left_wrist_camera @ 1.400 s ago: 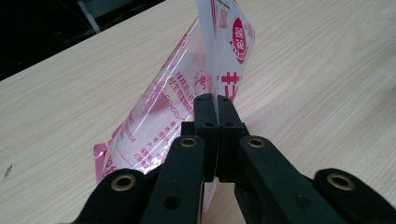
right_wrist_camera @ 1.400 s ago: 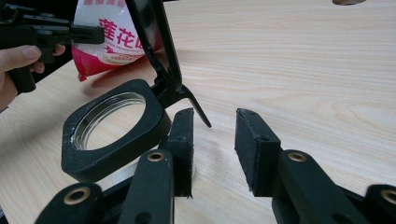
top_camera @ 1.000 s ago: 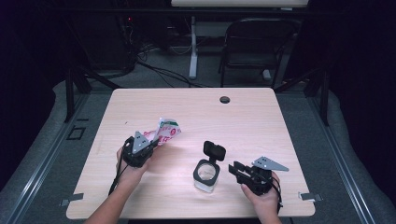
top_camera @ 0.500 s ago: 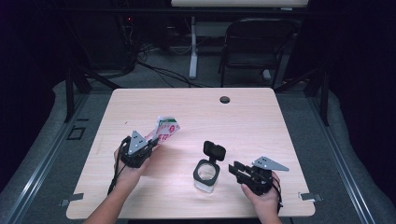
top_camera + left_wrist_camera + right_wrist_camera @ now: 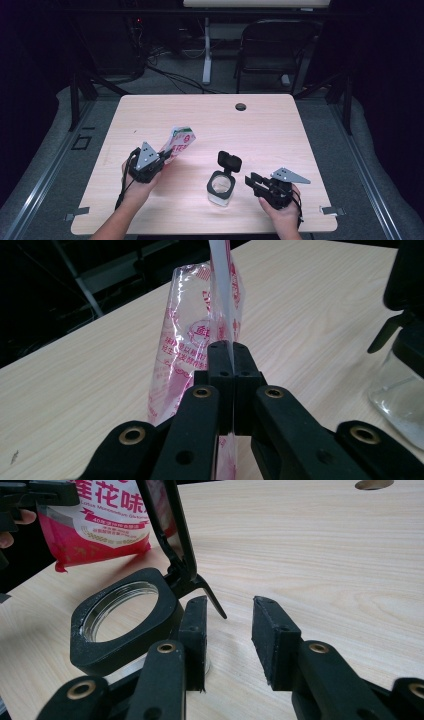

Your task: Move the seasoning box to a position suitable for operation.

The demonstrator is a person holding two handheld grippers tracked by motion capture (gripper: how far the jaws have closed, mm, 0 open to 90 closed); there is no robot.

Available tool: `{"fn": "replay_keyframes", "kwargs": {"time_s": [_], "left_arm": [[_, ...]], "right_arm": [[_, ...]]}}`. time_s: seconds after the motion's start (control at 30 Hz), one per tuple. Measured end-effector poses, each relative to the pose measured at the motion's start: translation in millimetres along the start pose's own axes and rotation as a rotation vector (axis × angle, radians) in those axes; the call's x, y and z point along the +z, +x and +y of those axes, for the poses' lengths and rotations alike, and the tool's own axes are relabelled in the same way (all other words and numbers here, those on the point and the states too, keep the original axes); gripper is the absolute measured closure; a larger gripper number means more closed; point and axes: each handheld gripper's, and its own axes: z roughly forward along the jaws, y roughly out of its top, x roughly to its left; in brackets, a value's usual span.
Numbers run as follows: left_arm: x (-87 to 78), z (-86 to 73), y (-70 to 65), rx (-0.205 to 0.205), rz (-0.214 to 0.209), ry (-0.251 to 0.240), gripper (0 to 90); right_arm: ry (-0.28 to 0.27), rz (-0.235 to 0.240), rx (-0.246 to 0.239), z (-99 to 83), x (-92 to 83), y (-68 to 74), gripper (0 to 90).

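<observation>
The left gripper (image 5: 162,156) was closed tight on the edge of a red and white printed plastic bag (image 5: 178,143), holding it tilted above the light wooden table (image 5: 280,130). The clear glass jar (image 5: 220,187) with its black flip lid open stood near the bag. The right gripper (image 5: 251,180) waited just beside the jar, jaws apart and empty.

Dim room, grey floor (image 5: 380,165), black chair (image 5: 272,50) (behind table) — trailing cables (image 5: 165,75)

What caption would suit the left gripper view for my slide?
Left gripper, jaws shut on a red-printed plastic bag, above a wooden table.
</observation>
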Motion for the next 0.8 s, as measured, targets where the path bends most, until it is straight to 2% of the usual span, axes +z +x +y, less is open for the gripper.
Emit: {"fn": "replay_keyframes", "kwargs": {"time_s": [0.2, 0.43, 0.53, 0.6, 0.8], "left_arm": [[-2.4, 2.7, -7.6, 0.009, -0.039, -0.005, 90.0], [-2.7, 4.1, -23.5, 0.029, -0.099, -0.004, 90.0], [-3.5, 3.5, -30.9, 0.024, -0.129, -0.005, 90.0], [-4.8, 3.6, -35.7, 0.042, -0.137, -0.002, 90.0], [-12.9, 2.6, -43.8, 0.024, -0.183, -0.011, 90.0]], "right_arm": [[0.000, 0.000, -0.002, 0.4, -1.1, 0.1, 67.2], [-0.009, 0.007, -0.004, 2.0, -2.4, 1.6, 67.0], [-0.016, 0.014, -0.001, 3.1, -2.9, 2.3, 66.8], [-0.020, 0.020, -0.002, 4.0, -3.3, 3.5, 66.7], [-0.036, 0.029, -0.014, 8.9, -7.1, 5.8, 65.1]]}}
